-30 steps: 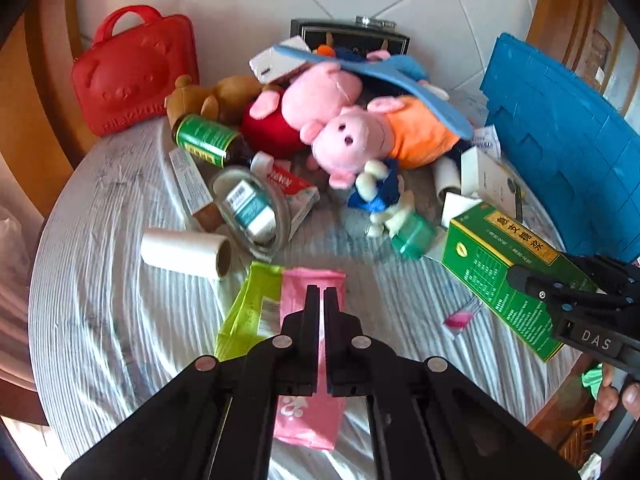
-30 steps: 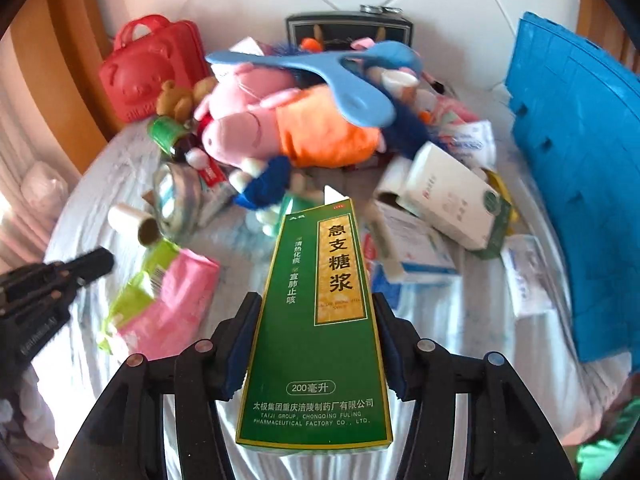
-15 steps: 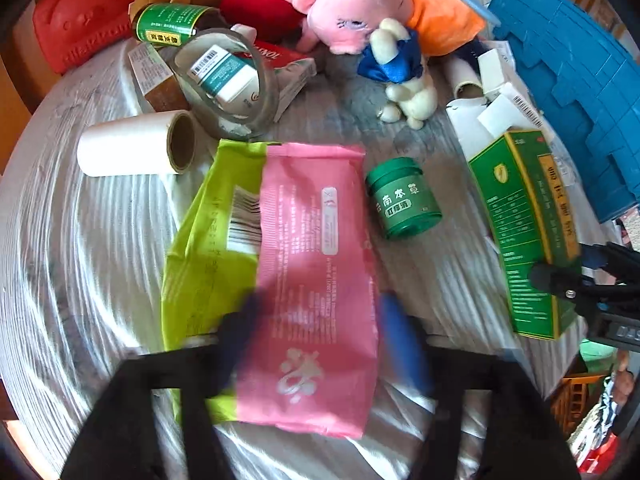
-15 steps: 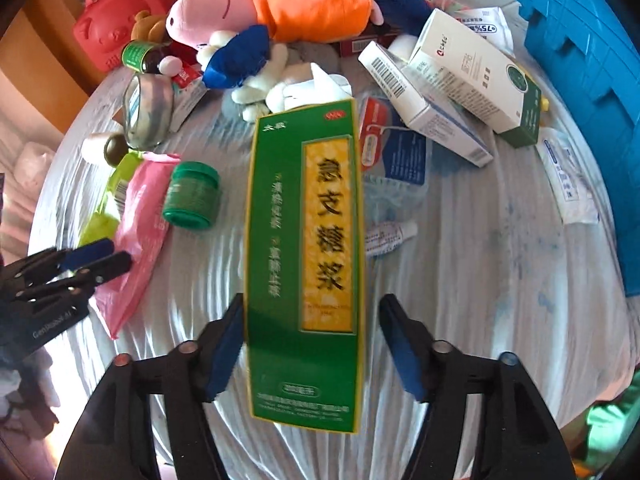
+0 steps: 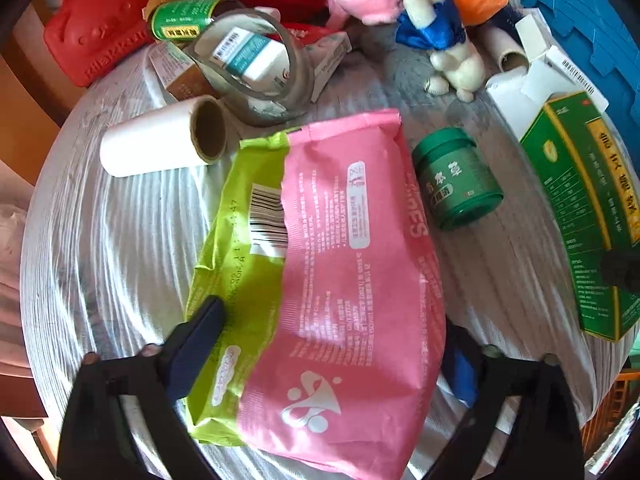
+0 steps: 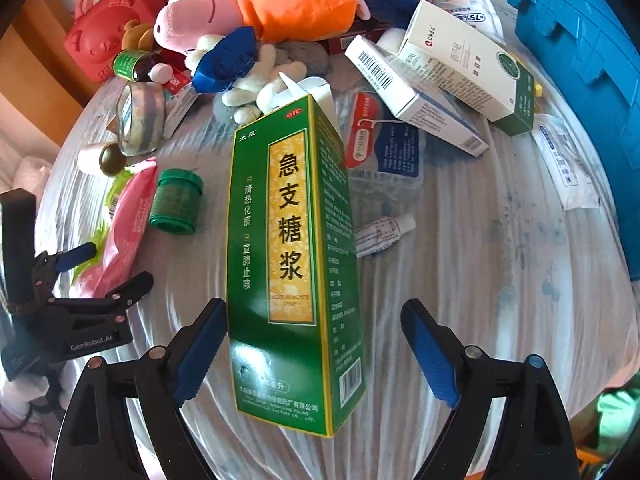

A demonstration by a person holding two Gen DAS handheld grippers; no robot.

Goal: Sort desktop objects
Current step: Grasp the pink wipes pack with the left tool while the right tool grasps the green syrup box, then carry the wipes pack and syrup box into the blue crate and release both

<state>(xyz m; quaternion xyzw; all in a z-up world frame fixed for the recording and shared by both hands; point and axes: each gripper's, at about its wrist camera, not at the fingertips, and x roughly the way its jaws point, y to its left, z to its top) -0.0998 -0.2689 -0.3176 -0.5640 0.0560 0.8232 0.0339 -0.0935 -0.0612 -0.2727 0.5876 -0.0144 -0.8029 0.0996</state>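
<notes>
A pink wipes pack (image 5: 360,264) lies half over a lime-green pack (image 5: 236,240) on the grey cloth. My left gripper (image 5: 332,320) straddles both packs and its jaws are closing. Its left finger (image 5: 196,340) rests at the green pack's edge, and its right finger (image 5: 460,368) is partly hidden behind the pink pack. A tall green medicine box (image 6: 288,248) lies on the cloth between the fingers of my right gripper (image 6: 314,306). Those jaws are opening. The left pad (image 6: 200,352) is close to the box and the right pad (image 6: 432,360) stands well clear of it.
A green jar (image 5: 456,180), a white roll (image 5: 160,140) and a tape ring (image 5: 256,76) lie near the packs. Plush toys (image 6: 260,4) and a red bag (image 5: 96,24) crowd the back. White boxes (image 6: 460,52) and a blue crate (image 6: 580,32) sit right.
Both grippers have sunk toward the table. The left went from shut to spread around the two packs. The right has let go of the green box and widened.
</notes>
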